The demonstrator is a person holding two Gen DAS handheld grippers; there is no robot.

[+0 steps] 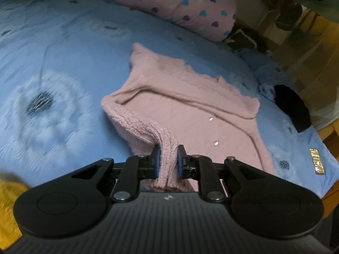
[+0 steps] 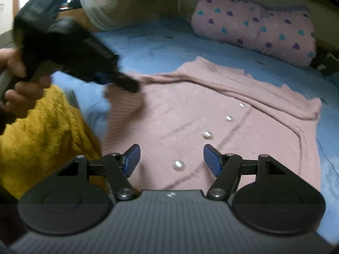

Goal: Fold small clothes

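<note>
A pink knit cardigan (image 1: 180, 97) with pearl buttons (image 2: 206, 134) lies spread on the blue bed sheet (image 1: 63, 48). My left gripper (image 1: 168, 158) is shut on a ribbed edge of it, and the bunched knit rises between the blue pads. In the right wrist view this left gripper (image 2: 127, 84) shows blurred at the upper left in a person's hand (image 2: 19, 67), with its tip at the cardigan's left side. My right gripper (image 2: 171, 158) hangs open over the cardigan's (image 2: 243, 148) near front, by the lowest button, and nothing sits between its fingers.
A pink pillow with heart print (image 1: 190, 6) lies at the far side of the bed. A mustard yellow knit (image 2: 42, 131) sits at the near left. A black cloth item (image 1: 292, 108) and a small gold rectangle (image 1: 317, 160) lie near the bed's right edge.
</note>
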